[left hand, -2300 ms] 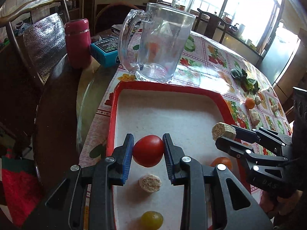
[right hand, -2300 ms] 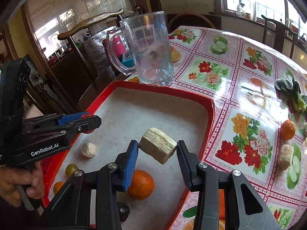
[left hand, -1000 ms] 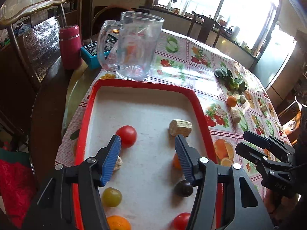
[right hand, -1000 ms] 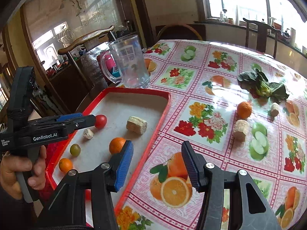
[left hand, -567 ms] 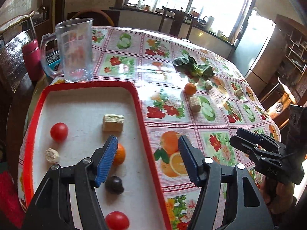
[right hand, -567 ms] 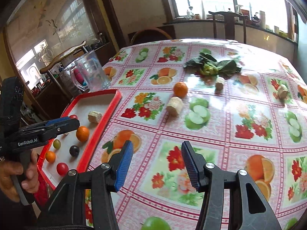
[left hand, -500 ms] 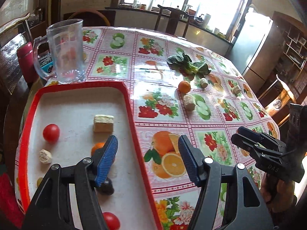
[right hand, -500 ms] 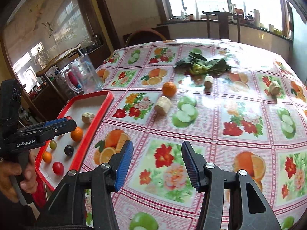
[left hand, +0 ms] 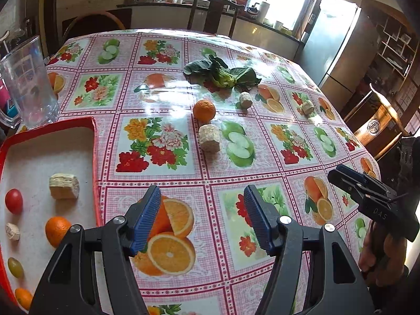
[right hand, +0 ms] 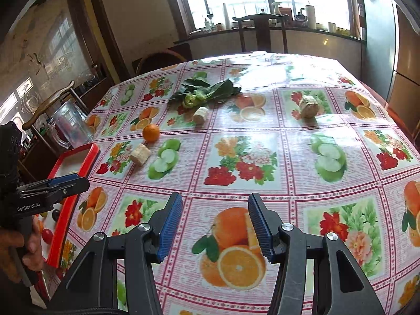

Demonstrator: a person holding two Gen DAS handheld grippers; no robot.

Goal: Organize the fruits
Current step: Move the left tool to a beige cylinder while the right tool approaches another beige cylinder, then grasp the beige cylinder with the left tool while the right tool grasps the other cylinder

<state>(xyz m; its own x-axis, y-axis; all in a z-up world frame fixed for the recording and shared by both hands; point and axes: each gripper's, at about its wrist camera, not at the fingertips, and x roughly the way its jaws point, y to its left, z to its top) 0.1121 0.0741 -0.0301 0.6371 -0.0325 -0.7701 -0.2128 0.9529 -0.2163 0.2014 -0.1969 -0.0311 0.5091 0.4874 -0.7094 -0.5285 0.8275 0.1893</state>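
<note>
Change: both tools have swung away from the red tray (left hand: 95, 157) and now hang over the patterned cloth; the beige chunk the right tool carried earlier now lies in the tray (left hand: 63, 186).
Left tool (left hand: 202, 218): jaws wide apart, nothing between them, over the printed orange slices near the front edge of the bench (left hand: 262, 136).
Right tool (right hand: 215, 225): jaws moderately apart, empty, over the cloth near the front edge.
Tray: at the bench's left edge, holding a tomato (left hand: 13, 201), an orange (left hand: 56, 230), a green grape (left hand: 15, 267), a small beige bit (left hand: 12, 231) and another orange at the bottom (left hand: 23, 298).
Loose orange (left hand: 204, 110): mid-bench, just beyond a beige chunk (left hand: 209, 139).
Greens (left hand: 223, 74): toward the far edge, with a beige piece (left hand: 246, 100) just in front.
Another beige piece (left hand: 307, 108): toward the right edge.
Glass mug (left hand: 27, 84): by the tray's far corner, upright.
</note>
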